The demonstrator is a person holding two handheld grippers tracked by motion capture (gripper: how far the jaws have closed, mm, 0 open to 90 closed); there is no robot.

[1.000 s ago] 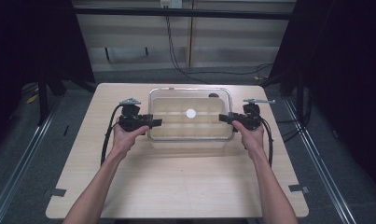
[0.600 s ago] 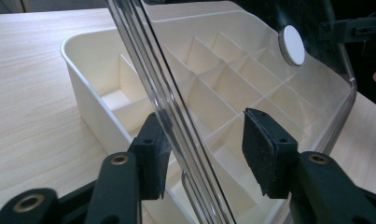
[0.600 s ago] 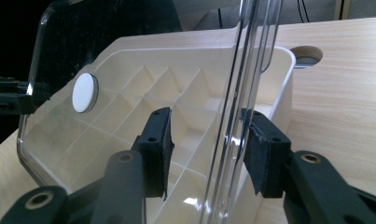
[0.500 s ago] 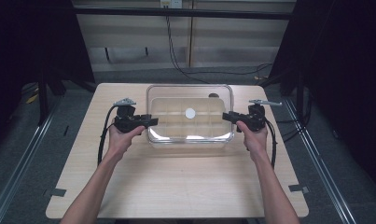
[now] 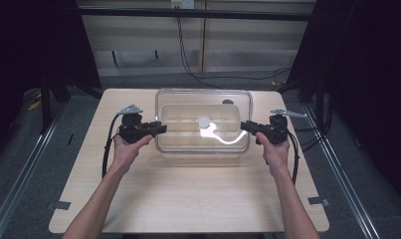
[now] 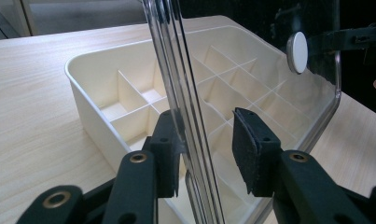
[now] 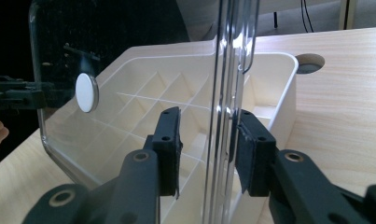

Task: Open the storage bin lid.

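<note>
The clear lid [image 5: 203, 121] has risen higher above the divided box [image 5: 200, 135].

A pale wooden table [image 5: 188, 199] stands on a grey floor [image 5: 34, 164]. Beyond the table's far edge runs a light panelled wall [image 5: 198, 45], with a black cable [image 5: 188, 59] hanging down it to the floor. Dark curtains [image 5: 34, 45] close in on both sides of the table. Metal rails [image 5: 19, 184] run along the floor beside it.
</note>
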